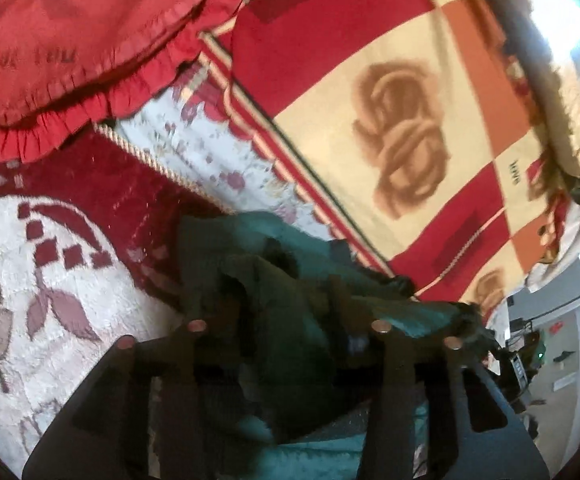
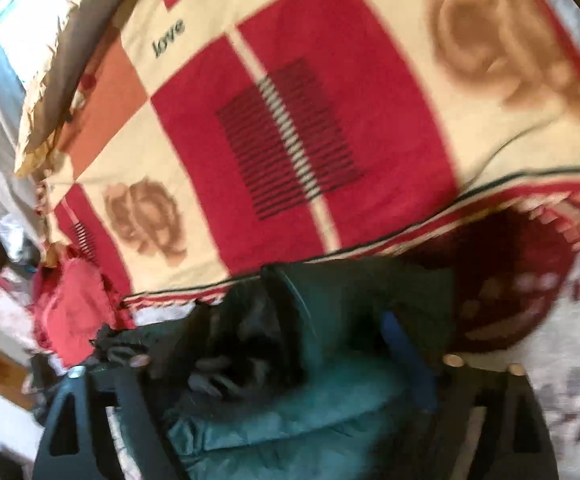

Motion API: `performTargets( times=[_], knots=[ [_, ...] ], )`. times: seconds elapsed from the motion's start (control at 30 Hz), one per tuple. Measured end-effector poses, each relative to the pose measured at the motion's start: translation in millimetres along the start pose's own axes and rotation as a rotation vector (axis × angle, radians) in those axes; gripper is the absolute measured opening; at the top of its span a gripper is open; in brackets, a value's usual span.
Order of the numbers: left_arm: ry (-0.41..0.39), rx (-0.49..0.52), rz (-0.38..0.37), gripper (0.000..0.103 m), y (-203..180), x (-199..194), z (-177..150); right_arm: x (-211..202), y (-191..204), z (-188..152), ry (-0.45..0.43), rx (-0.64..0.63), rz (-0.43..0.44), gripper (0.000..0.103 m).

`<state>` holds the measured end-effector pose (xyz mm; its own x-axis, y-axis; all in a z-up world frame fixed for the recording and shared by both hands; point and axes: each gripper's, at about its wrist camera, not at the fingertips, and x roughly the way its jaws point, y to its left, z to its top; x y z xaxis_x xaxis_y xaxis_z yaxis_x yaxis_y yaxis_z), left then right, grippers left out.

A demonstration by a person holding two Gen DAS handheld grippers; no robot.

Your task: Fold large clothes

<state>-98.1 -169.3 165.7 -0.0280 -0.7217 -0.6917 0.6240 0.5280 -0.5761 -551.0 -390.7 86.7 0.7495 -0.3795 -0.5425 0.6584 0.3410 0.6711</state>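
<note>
1. The teal garment (image 1: 290, 280) is a bunched-up heap of dark green-blue cloth. It lies on the bed, on the near side of both views.
2. The left gripper (image 1: 286, 332) is right over the heap. Its two dark fingers (image 1: 194, 360) stand apart, with cloth bulging up between them. The picture is blurry, so I cannot tell if it is pinching the cloth.
3. The right gripper (image 2: 294, 364) also sits over the teal garment (image 2: 290, 408). Its fingers (image 2: 454, 364) are spread wide on the left and right of the heap. Folds of cloth fill the gap. I cannot tell if it has a grip on them.
4. A blue patch (image 2: 398, 332) shows by the right finger. It is too blurry to say what it is.
5. Past the garment, on the far side, lies a checked blanket (image 1: 370, 80) in red, cream and orange, with brown roses on it.
6. The same checked blanket (image 2: 290, 100) has the word "love" on a cream square.
7. A red frilly pillow (image 1: 90, 40) rests far and left in the left view, partly on top of the blanket.
8. Under it all is a white bedspread (image 1: 18, 280) with dark red leaves and flowers.
9. No box, basket or other holder can be seen.
</note>
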Motion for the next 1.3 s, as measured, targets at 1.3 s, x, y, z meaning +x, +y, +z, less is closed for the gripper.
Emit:
performTargets(
  times=[1.3],
  knots=[
    [-0.095,0.242,0.366,0.078,-36,60,-25,119,135,-47,0.167,-0.395,-0.058,0.068]
  ],
)
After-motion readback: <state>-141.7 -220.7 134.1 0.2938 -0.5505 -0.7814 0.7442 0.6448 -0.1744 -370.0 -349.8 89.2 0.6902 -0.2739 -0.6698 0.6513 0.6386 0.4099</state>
